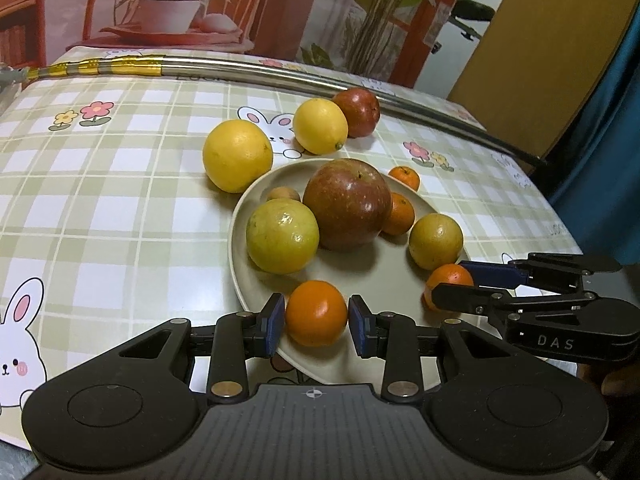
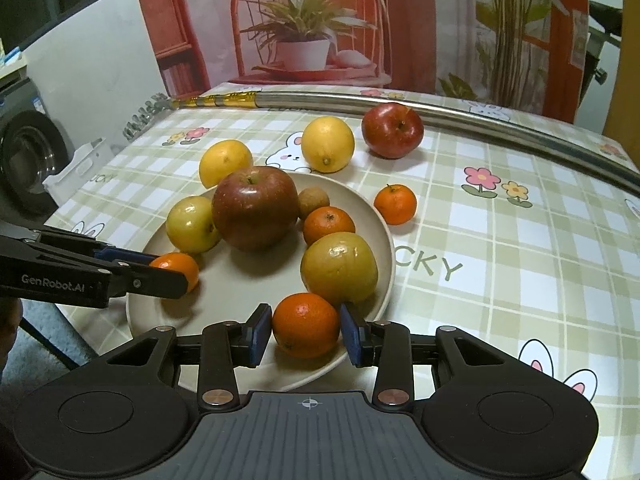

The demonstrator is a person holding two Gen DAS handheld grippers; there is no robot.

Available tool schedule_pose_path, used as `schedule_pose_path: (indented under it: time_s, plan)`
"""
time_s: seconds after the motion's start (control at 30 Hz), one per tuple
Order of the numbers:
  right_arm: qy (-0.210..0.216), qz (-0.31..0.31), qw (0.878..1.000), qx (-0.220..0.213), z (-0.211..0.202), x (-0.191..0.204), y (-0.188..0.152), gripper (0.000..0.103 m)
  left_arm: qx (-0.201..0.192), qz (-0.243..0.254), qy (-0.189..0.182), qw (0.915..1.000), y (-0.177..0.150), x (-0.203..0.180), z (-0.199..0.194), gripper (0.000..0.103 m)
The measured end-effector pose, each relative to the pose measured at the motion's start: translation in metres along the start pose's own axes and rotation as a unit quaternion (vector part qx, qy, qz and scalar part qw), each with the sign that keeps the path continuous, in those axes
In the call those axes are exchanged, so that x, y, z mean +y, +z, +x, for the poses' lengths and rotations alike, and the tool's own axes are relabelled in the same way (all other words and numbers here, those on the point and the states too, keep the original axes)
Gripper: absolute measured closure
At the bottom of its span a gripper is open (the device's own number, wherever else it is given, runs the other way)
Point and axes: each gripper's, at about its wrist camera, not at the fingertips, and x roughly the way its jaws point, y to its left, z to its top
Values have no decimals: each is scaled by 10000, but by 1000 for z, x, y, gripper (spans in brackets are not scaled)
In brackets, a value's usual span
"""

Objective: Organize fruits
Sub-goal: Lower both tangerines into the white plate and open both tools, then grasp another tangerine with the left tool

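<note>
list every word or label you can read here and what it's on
"DAS" on the right tongs, seen from the left wrist.
"GenRobot.AI" on the left tongs, seen from the right wrist.
"CKY" on the tablecloth, its first letters hidden behind the plate.
Faint print by the metal pole is too blurred to read.

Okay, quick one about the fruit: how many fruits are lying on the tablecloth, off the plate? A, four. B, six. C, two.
A: off the plate lie two lemons, a red apple and one small mandarin; every other fruit sits on the plate.
</note>
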Motion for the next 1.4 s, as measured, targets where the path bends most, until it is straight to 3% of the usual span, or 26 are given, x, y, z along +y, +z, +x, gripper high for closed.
schedule_pose_path:
  time_s: [0.57, 0.73, 0.97, 1.2, 1.4]
  plan:
    - [-33, -201, 9987, -470, -17, 6, 2, 66, -486, -61, 135, 9987, 2, 4, -18, 66]
    - [107, -91, 9977, -659, -27, -5, 11, 64, -623, 74, 227, 9978, 19, 3, -26, 66]
    - [-202, 252, 9944, -1006, -44, -43, 29, 64, -695, 519, 104, 9962, 58, -13, -30, 66]
    - [-702, 652, 9864, -1338, -60, -96, 43, 61, -290, 778, -420, 9957, 100, -42, 6, 66]
    - [-1029, 1035, 9786, -1450, -65, -135, 36, 59, 330, 1076, -634, 9916, 122, -71, 67, 66]
